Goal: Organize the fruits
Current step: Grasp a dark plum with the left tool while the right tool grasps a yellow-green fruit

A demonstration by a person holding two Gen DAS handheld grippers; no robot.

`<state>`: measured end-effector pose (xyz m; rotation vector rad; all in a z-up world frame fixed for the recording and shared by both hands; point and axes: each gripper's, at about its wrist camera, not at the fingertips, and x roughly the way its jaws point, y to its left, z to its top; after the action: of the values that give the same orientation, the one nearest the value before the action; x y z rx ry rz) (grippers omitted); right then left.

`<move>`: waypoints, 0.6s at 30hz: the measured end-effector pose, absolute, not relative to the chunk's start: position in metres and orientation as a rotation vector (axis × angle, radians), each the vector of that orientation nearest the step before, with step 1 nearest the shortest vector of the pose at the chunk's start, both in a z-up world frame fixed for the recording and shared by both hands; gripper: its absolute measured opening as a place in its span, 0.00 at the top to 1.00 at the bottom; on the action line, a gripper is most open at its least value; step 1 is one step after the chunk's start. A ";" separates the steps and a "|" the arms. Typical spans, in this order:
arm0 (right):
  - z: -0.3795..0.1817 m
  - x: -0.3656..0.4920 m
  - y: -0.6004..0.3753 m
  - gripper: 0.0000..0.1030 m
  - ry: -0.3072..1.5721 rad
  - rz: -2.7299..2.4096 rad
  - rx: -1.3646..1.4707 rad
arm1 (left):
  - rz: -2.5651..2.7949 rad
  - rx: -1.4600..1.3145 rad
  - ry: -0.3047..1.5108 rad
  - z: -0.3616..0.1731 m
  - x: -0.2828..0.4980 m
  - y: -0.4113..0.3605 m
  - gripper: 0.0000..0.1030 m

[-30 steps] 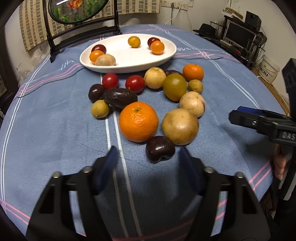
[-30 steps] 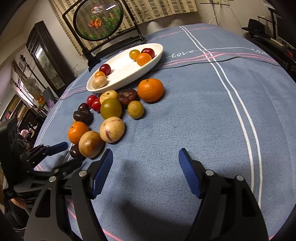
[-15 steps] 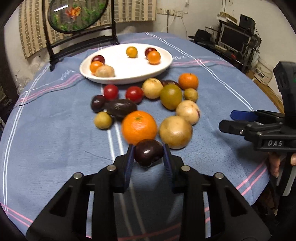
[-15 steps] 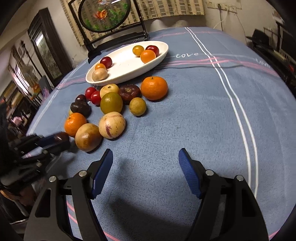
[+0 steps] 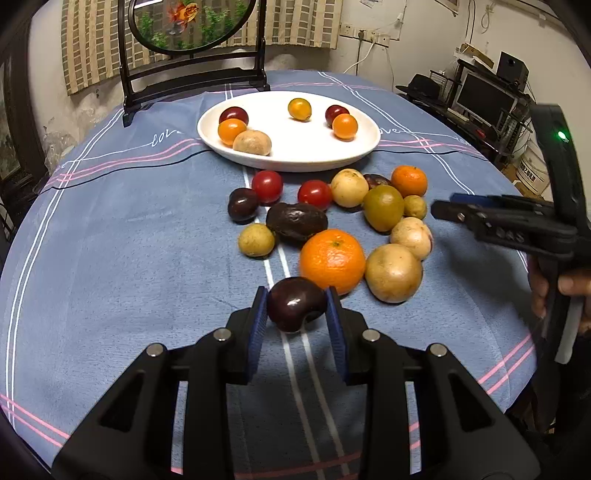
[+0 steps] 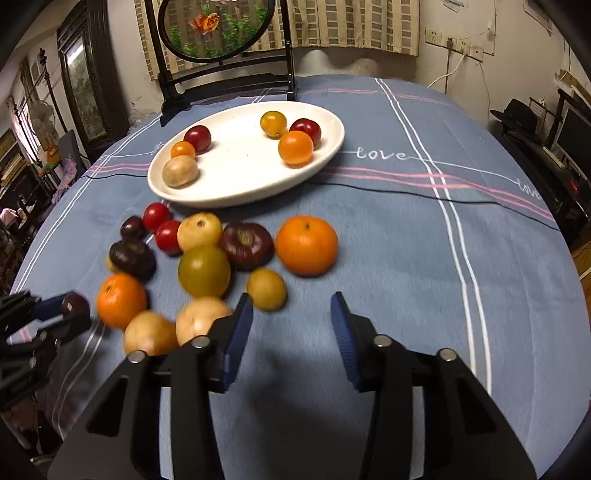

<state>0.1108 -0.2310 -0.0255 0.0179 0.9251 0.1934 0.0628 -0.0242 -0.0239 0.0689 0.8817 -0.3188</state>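
My left gripper (image 5: 295, 310) is shut on a dark purple plum (image 5: 296, 308) and holds it just above the blue tablecloth, in front of a large orange (image 5: 332, 261). It also shows in the right wrist view (image 6: 75, 303). A white oval plate (image 5: 291, 155) at the back holds several small fruits. Several loose fruits lie between plate and grippers, among them a dark avocado (image 5: 296, 221) and a tan round fruit (image 5: 393, 272). My right gripper (image 6: 291, 317) is open and empty above the cloth, near a small yellow-green fruit (image 6: 266, 288) and an orange (image 6: 306, 245).
A round fish-painting screen on a black stand (image 5: 192, 33) stands behind the plate. The round table's edge curves close on the right, with shelves and a monitor (image 5: 480, 96) beyond. My right gripper shows at the right of the left wrist view (image 5: 443, 208).
My left gripper closed on the dark plum and lifted it slightly. My right gripper moved forward and left toward the loose fruits, its jaws narrowing somewhat.
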 end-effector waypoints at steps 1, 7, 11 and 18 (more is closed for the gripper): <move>-0.027 0.114 -0.229 0.61 0.934 0.194 0.020 | -0.319 0.067 0.882 -0.024 0.063 -0.023 0.69; -0.037 0.130 -0.221 0.62 0.988 0.227 0.064 | -0.321 0.056 0.888 -0.026 0.067 -0.018 0.69; -0.041 0.135 -0.216 0.75 1.007 0.230 0.074 | -0.321 0.048 0.906 -0.030 0.071 -0.018 0.69; -0.030 0.121 -0.224 0.75 0.952 0.240 0.079 | -0.317 0.038 0.913 -0.030 0.072 -0.014 0.69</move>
<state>0.1207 -0.2241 -0.0297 0.0789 0.9524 0.2396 0.0716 -0.0139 -0.0302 0.0378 0.9134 -0.3166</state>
